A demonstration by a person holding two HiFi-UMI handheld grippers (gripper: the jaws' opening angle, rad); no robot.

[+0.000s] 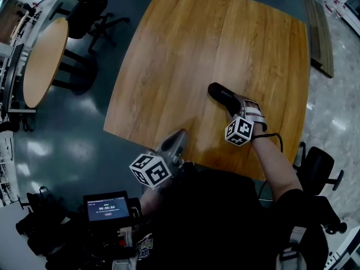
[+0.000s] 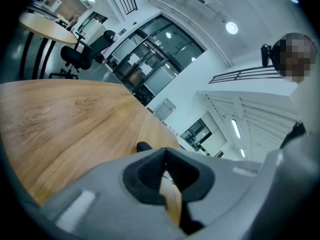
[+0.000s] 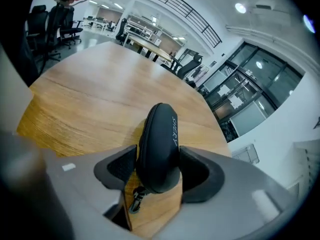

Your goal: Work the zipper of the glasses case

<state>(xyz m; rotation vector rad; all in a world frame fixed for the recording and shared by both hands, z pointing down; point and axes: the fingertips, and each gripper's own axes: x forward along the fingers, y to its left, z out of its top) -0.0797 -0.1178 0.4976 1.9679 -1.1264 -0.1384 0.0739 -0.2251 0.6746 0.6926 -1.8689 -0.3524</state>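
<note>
A black glasses case point(image 1: 221, 96) lies on the square wooden table point(image 1: 214, 44), right of centre near the front edge. My right gripper point(image 1: 239, 107) reaches in from its near end. In the right gripper view both pads press the sides of the glasses case point(image 3: 160, 144), and its zipper pull point(image 3: 136, 200) hangs at the near end under the right gripper point(image 3: 157, 171). My left gripper point(image 1: 179, 136) hovers at the table's front edge, left of the case, shut with nothing between its fingers. In the left gripper view, a dark end of the case point(image 2: 144, 146) shows just past the left gripper point(image 2: 166, 156).
A round wooden table point(image 1: 45, 61) and a black office chair point(image 1: 90, 10) stand off to the left on the dark floor. Another chair point(image 1: 318, 170) is at the right, beside my arm. A small screen device point(image 1: 107, 207) sits low near my body.
</note>
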